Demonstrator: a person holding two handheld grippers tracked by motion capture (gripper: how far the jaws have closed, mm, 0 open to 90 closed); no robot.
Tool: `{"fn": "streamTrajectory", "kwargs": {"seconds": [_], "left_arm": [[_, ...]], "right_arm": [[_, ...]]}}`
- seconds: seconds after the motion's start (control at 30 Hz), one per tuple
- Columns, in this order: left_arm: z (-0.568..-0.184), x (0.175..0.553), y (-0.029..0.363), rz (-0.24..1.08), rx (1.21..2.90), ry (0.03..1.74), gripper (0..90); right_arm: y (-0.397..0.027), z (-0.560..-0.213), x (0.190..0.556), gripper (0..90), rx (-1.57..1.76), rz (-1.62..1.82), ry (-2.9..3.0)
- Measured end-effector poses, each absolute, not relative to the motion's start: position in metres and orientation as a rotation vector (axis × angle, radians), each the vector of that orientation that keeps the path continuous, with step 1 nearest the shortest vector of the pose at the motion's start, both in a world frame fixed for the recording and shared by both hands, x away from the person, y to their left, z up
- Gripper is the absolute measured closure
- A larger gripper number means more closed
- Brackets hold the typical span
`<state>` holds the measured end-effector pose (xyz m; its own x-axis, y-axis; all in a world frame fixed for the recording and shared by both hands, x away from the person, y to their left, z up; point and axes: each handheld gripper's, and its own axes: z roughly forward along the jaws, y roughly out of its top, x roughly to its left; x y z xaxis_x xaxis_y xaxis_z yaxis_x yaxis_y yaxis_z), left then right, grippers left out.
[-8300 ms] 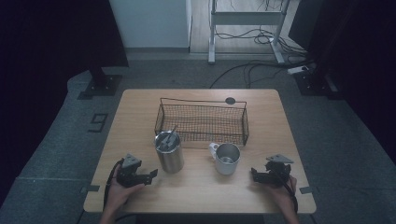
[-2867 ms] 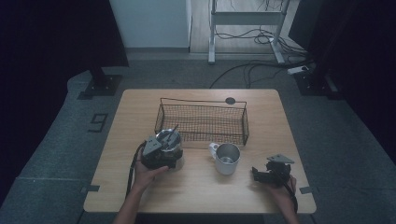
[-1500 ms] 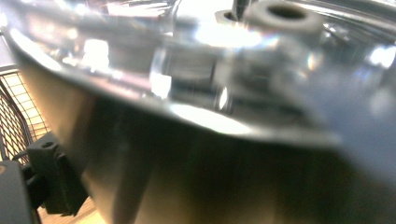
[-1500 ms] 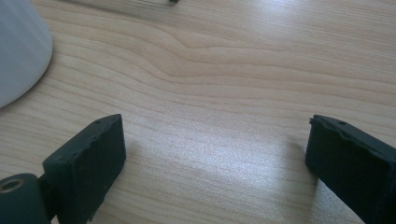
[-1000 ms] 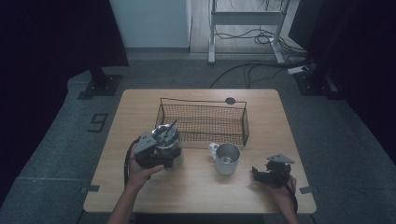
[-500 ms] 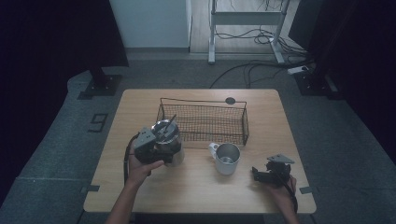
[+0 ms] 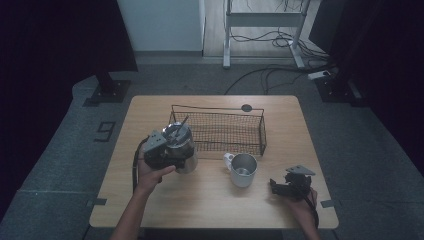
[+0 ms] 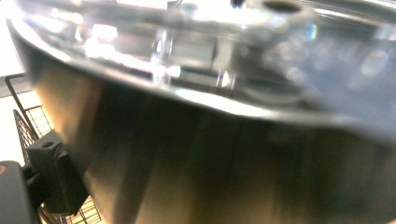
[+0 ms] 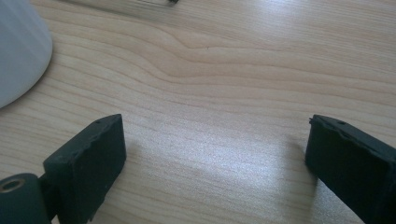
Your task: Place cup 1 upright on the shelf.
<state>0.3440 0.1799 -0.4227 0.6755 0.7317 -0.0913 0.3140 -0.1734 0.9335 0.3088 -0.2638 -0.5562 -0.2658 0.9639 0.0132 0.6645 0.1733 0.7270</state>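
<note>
So the left gripper [image 7: 167,156] is clamped around the steel tumbler [image 7: 181,148], left of centre in the high view, tilted and right up against the front left corner of the wire basket [image 7: 220,127]. The right gripper [image 9: 210,158] sits at the lower right on the wooden table [image 7: 210,200], jaws spread wide with nothing between them. The white mug [image 7: 242,169] stands just below the basket.
</note>
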Motion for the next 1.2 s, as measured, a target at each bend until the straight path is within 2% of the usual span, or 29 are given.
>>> {"fn": "streamTrajectory", "kwargs": {"seconds": [1.2], "left_arm": [[-0.408,0.373,0.168,0.479,1.770,0.848,3.4]], "right_arm": [[-0.264,-0.556,0.309,5.0,1.532,0.874,2.000]]}}
